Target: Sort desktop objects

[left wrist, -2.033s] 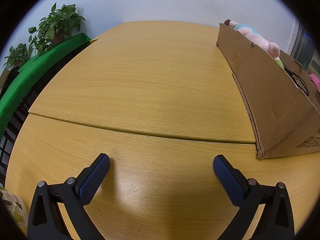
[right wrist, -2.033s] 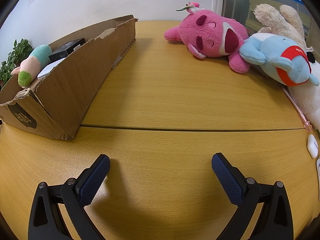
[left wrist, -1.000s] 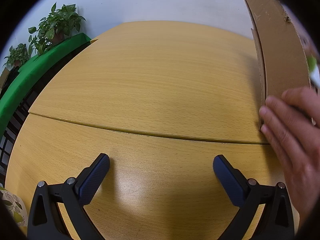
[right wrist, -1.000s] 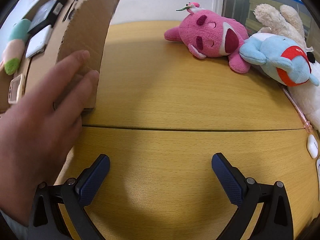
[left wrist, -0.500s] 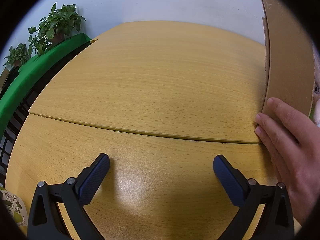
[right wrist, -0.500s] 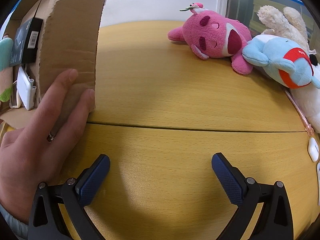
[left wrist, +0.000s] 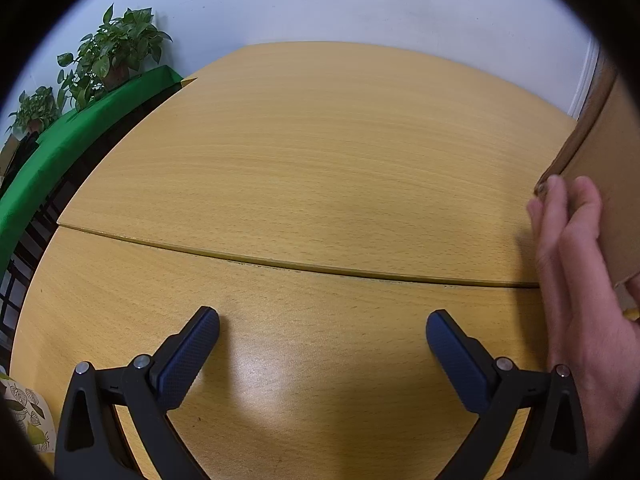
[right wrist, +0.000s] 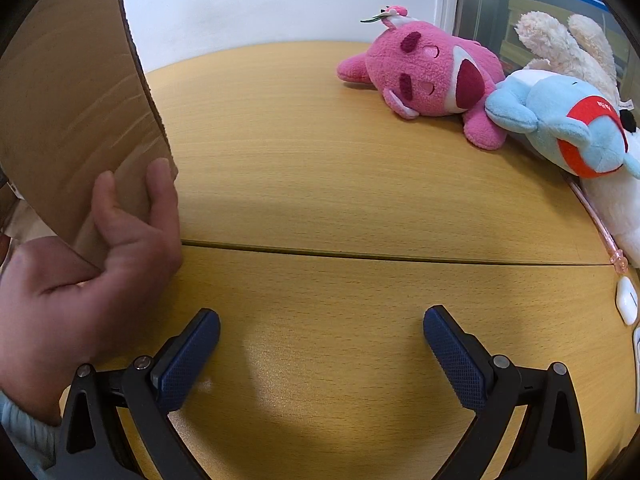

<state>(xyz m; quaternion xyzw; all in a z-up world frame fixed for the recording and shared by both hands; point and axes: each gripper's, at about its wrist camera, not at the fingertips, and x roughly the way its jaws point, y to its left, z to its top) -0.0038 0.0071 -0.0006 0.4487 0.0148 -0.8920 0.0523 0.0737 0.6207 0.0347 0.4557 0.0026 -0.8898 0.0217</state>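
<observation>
Both grippers, left gripper (left wrist: 322, 330) and right gripper (right wrist: 321, 328), sit spread wide over the table (right wrist: 320, 184), holding nothing (a bare hand (right wrist: 92, 280) grips the tipped cardboard box (right wrist: 68, 112)).

Table (left wrist: 320, 168): yellow-tan wood grain. Box (right wrist: 76, 92): plain brown cardboard. Left gripper (left wrist: 322, 324) and right gripper (right wrist: 321, 322): black frames, dark blue textured pads (right wrist: 188, 356). Bear (right wrist: 424, 76): pink plush, dark pink patches, maroon mouth. Plush (right wrist: 560, 120): light blue, red band. Rabbit (right wrist: 560, 44): cream. Cloth (left wrist: 60, 152): bright green. Plants (left wrist: 116, 56): green leaves. Wall (left wrist: 320, 4): white. Sleeve (right wrist: 20, 428): pale blue.
</observation>
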